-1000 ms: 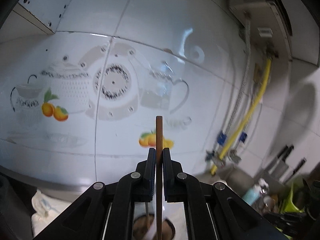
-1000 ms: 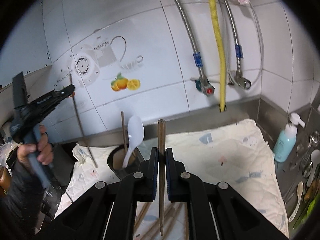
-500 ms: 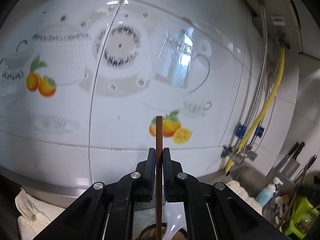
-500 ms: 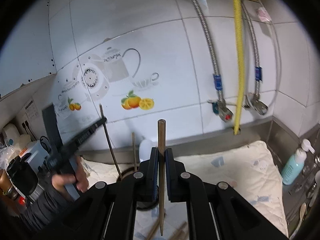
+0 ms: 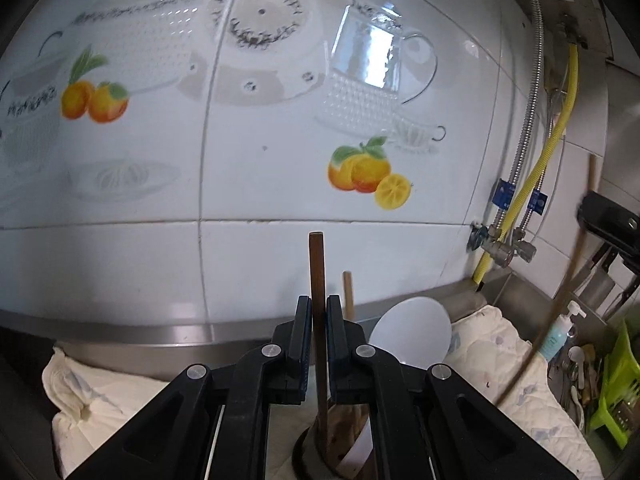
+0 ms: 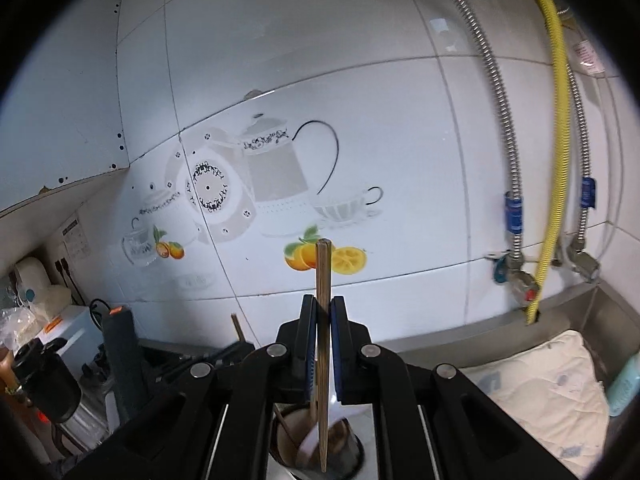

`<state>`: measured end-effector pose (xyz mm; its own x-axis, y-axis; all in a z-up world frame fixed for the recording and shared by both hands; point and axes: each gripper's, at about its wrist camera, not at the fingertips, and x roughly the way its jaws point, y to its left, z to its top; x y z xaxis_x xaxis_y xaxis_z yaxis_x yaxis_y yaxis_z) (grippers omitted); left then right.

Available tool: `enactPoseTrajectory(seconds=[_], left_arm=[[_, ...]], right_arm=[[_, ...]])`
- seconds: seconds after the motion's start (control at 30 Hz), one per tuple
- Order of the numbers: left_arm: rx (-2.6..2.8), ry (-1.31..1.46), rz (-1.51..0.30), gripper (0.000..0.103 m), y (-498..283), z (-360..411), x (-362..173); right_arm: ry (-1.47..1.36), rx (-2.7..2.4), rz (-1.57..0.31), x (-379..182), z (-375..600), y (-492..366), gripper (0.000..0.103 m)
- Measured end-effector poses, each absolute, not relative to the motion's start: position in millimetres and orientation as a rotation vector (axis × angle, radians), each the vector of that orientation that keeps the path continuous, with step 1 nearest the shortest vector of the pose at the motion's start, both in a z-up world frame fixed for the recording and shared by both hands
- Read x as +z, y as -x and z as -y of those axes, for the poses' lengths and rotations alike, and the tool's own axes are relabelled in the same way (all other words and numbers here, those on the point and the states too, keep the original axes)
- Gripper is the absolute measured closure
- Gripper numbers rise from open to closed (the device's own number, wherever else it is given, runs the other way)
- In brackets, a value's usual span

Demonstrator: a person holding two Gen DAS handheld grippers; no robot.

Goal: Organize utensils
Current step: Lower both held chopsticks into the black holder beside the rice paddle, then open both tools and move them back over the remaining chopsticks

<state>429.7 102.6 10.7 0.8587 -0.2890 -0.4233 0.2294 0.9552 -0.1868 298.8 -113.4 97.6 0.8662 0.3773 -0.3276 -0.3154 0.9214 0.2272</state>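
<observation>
My left gripper (image 5: pixel 319 312) is shut on a dark brown chopstick (image 5: pixel 317 264) that stands upright, its lower end inside the brown utensil cup (image 5: pixel 344 424) just below the fingers. A white spoon (image 5: pixel 408 332) and another chopstick (image 5: pixel 347 292) also stand in that cup. My right gripper (image 6: pixel 323 312) is shut on a lighter wooden chopstick (image 6: pixel 322 268), held upright with its tip hanging over the cup (image 6: pixel 344 440). In the right wrist view the left gripper's chopstick (image 6: pixel 238 326) slants into the cup from the left.
The cup stands on a white quilted cloth (image 5: pixel 500 360) on a steel counter against the tiled wall. A yellow hose (image 6: pixel 554 160) and valves (image 6: pixel 516 276) run down at the right. A green basket (image 5: pixel 616 384) with utensils and a soap bottle (image 5: pixel 560 336) sit far right.
My left gripper has come down with its chopstick, whose end now reaches into the cup. My right gripper has swung left with its chopstick to hang over the same cup.
</observation>
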Motion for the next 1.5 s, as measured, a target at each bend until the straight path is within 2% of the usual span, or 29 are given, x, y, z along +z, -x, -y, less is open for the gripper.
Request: enactPoseTrajectory(seconds=[0.33, 0.77, 0.8, 0.87, 0.93, 1.27, 1.5], left_arm=[[-0.269, 0.116, -0.601, 0.093, -432, -113, 2], [-0.249, 0.121, -0.627, 0.093, -415, -116, 21], [-0.248, 0.120, -0.629, 0.093, -413, -115, 24], [-0.247, 0.109, -0.639, 0.093, -408, -114, 29], [-0.247, 0.101, -0.642, 0.092, -401, -112, 35], [-0.264, 0.046, -0.698, 0.092, -357, -96, 42], [-0.281, 0.001, -0.759, 0.092, -327, -78, 33]], right_arm=[[-0.139, 0.370, -0.459, 63, 94, -319, 0.094], [-0.125, 0.347, -0.608, 29, 103, -326, 0.093], [-0.125, 0.347, -0.615, 29, 105, -325, 0.090], [-0.121, 0.348, -0.621, 29, 109, -322, 0.077], [-0.109, 0.345, -0.615, 30, 112, -317, 0.058], [-0.072, 0.345, -0.662, 25, 141, -286, 0.057], [-0.075, 0.295, -0.759, -2, 181, -260, 0.057]])
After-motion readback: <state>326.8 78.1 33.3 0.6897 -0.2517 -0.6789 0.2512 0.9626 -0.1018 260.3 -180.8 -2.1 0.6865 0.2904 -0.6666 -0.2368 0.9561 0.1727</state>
